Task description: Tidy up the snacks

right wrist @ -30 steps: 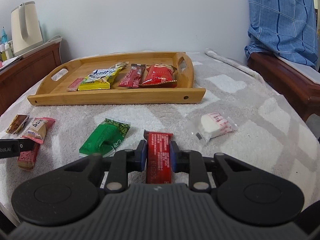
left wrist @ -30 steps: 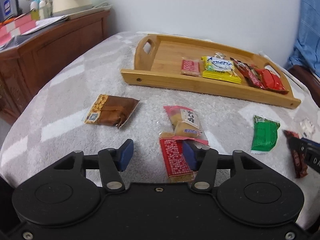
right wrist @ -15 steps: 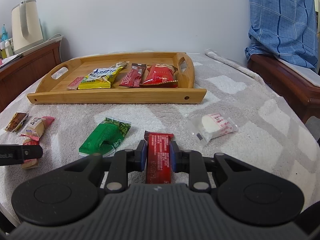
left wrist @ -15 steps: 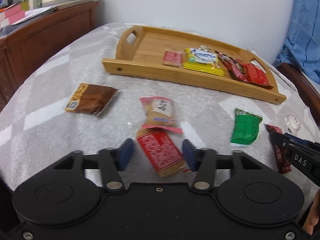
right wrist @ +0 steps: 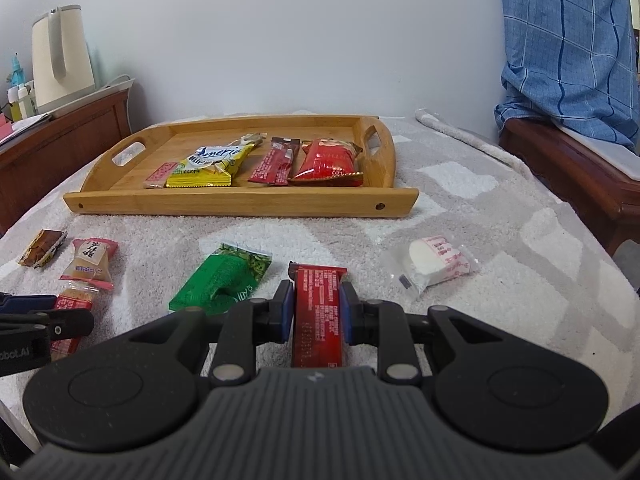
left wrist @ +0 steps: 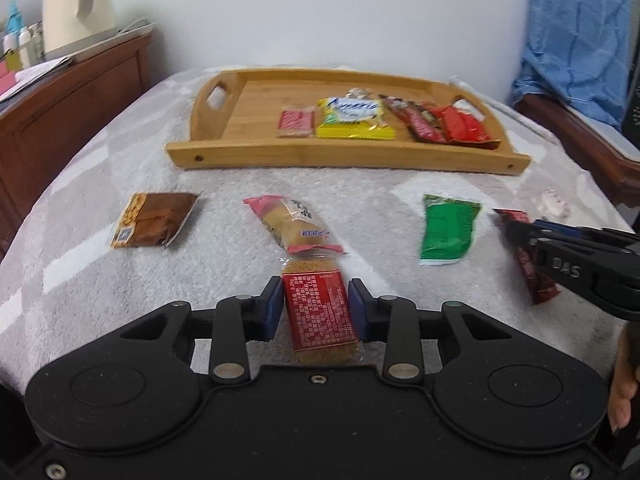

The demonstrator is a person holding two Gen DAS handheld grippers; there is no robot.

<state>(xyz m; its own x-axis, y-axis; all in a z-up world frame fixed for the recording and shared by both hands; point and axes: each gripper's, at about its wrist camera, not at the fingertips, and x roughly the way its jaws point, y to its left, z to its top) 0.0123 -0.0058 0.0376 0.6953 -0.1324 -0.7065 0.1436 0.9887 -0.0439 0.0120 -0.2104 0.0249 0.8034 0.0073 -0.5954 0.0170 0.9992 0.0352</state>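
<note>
On the grey towel lies a red biscuit pack (left wrist: 318, 316). My left gripper (left wrist: 314, 296) has its jaws closing, and the blue pads touch the pack's two long sides. To the right, my right gripper (right wrist: 316, 304) is shut on a dark red bar (right wrist: 318, 320) that rests on the towel. The left wrist view also shows this gripper (left wrist: 520, 236) over the bar (left wrist: 536, 280). Beyond both stands a wooden tray (right wrist: 240, 202) that holds several snacks in a row.
Loose on the towel are a brown pack (left wrist: 154, 220), a pink pack (left wrist: 292, 224), a green pack (left wrist: 448, 228) and a clear-wrapped white sweet (right wrist: 434, 264). A wooden sideboard (left wrist: 60, 120) with a kettle (right wrist: 60, 60) stands left. A blue cloth (right wrist: 568, 48) hangs right.
My left gripper has shifted and rolled so that the red biscuit pack now lies straight between its fingers, and the jaws have narrowed onto it. The right gripper and its bar are unchanged.
</note>
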